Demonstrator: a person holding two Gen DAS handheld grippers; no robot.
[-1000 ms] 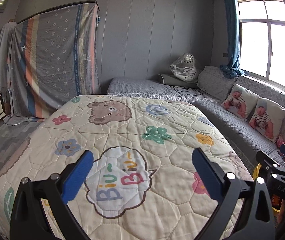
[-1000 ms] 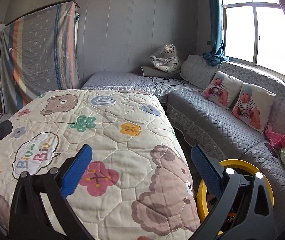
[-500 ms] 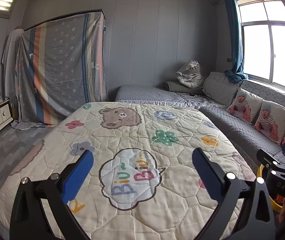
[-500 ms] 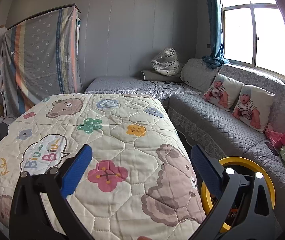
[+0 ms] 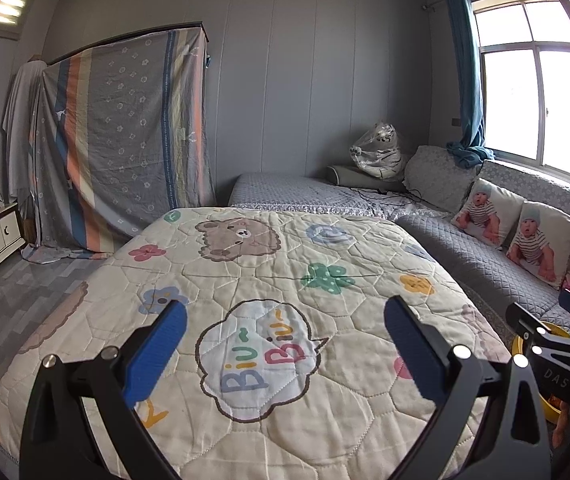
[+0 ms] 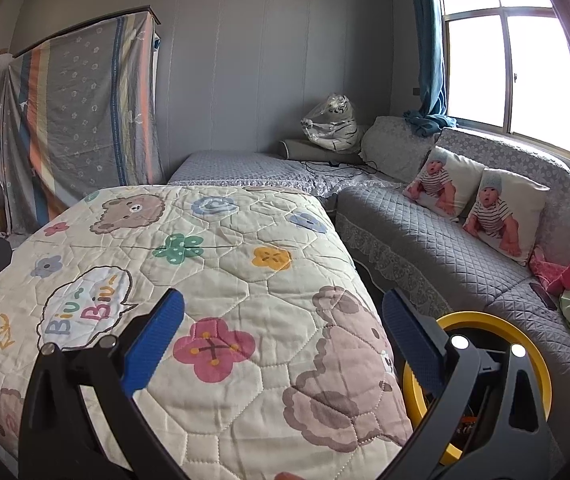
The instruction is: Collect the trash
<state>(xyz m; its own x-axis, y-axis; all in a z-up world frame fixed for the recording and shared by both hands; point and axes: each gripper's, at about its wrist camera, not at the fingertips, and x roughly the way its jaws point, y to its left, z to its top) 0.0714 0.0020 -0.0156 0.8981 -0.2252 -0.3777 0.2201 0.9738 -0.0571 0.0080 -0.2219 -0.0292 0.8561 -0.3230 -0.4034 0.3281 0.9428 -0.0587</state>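
Left wrist: I've tilted up since a second ago; my left gripper (image 5: 285, 336) stays spread, empty, above the quilt (image 5: 245, 280). Right wrist: right gripper (image 6: 281, 332) gapes empty; yellow-rimmed bin (image 6: 481, 320) upright beside the bed, mouth upward.

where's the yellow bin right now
The yellow bin sits on the floor low on the right of the right wrist view, in the gap between the quilt and the grey sofa, partly hidden behind the right gripper.
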